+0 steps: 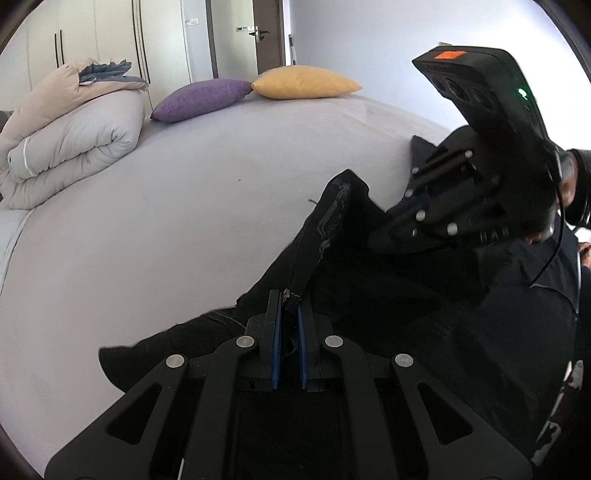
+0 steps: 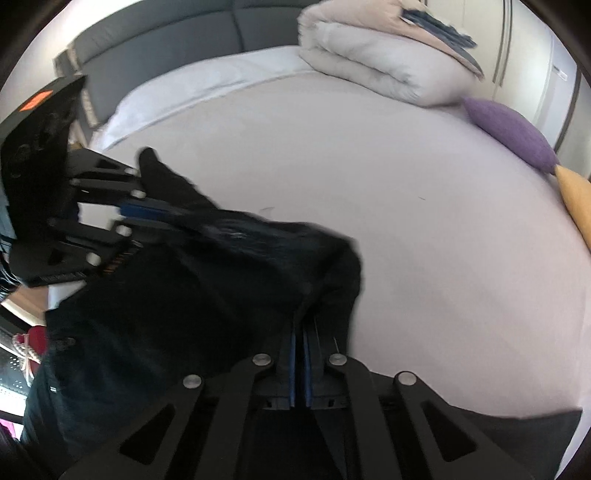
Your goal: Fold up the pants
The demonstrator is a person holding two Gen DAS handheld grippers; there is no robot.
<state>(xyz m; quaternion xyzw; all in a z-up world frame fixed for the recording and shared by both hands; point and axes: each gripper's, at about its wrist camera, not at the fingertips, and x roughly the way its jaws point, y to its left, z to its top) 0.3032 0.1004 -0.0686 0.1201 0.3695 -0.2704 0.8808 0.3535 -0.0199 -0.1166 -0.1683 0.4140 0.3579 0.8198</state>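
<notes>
Two grippers, both mine, both pinching the same black pants [image 1: 362,280]. On my left gripper [image 1: 289,306] the blue pads sit nearly together with a fold of dark cloth caught between them; from there a seamed edge of the fabric runs up toward one o'clock. My right gripper [image 2: 300,332] is likewise clamped down on a bunched ridge of the garment, pads almost meeting around it.

Most of the pale lilac bed sheet [image 1: 166,229] lies open from nine to twelve o'clock of my left fingers, a wide smooth stretch. Its far border is taken up: a folded duvet [image 1: 74,147] at ten o'clock, a purple pillow [image 1: 201,99] at eleven, a yellow pillow [image 1: 306,83] at twelve, touching tip to tip. In the right wrist view the sheet spreads from twelve to three o'clock, with a grey headboard [image 2: 177,29] past it at eleven.

Much of the pants is hard to read: black on black, folds lost, blurred in the right wrist view. Where the legs end I cannot tell; cloth runs out of frame under both grippers. Each gripper hides fabric behind it in the other's view.
</notes>
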